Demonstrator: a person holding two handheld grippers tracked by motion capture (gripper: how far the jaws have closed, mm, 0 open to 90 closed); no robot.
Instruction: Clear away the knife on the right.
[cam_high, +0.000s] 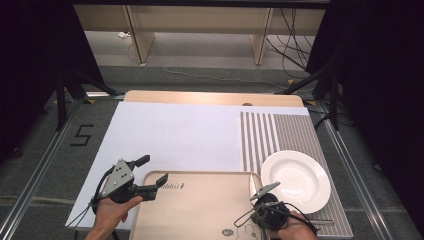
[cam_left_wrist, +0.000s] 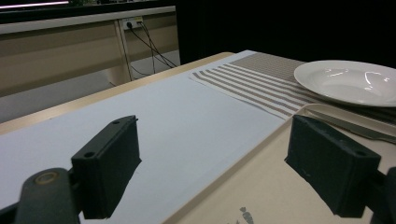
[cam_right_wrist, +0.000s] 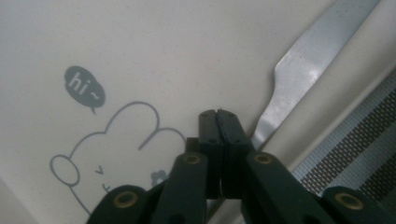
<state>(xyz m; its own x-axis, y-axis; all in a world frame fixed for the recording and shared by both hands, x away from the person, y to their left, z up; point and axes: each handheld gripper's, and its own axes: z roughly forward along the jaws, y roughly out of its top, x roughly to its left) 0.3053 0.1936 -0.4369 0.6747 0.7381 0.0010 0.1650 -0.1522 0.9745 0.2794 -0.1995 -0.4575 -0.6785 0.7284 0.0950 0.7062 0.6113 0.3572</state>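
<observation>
A beige tray (cam_high: 200, 210) printed with a rabbit drawing lies at the table's front edge. A metal knife (cam_high: 266, 189) rests at the tray's right rim, blade toward the white plate (cam_high: 295, 180). My right gripper (cam_high: 259, 207) points down at the tray, its jaws (cam_right_wrist: 218, 112) shut together. The knife (cam_right_wrist: 299, 60) runs out from under their tips; whether they pinch it I cannot tell. My left gripper (cam_high: 151, 171) is held open over the tray's far left corner. Nothing is between its wide-set jaws (cam_left_wrist: 229, 163). The knife (cam_left_wrist: 350, 126) and plate (cam_left_wrist: 350, 81) lie beyond them.
The plate sits on a striped placemat (cam_high: 272, 132) on the right. A large white sheet (cam_high: 170, 135) covers the table's middle and left. Beyond the table's far edge are a bench, cables and dark floor.
</observation>
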